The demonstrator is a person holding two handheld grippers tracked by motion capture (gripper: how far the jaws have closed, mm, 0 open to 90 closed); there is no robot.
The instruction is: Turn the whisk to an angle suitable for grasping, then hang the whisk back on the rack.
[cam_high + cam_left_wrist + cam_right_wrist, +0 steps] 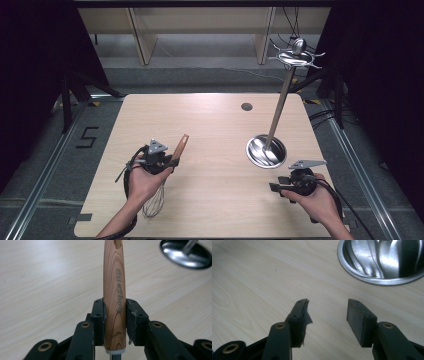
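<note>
Left gripper (176, 161) fingers clamped, hand raised; right gripper (272, 187) fingers spread, hand low.

A: What do the grippers look like? Left gripper (172, 162) and right gripper (272, 187) are both black, each with a grey three-cornered plate on top and a black cable trailing back along the arm.

B: Yep. Close up, the linkage arms have brass-ringed pivots and small screws, and the pads (305, 312) are pretty frayed. Forearms bare, no sleeves.

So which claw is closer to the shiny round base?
Right. The right claw sits just in front of the shiny base, open. The left claw, gripping the whisk, is farther off across the table.
</note>
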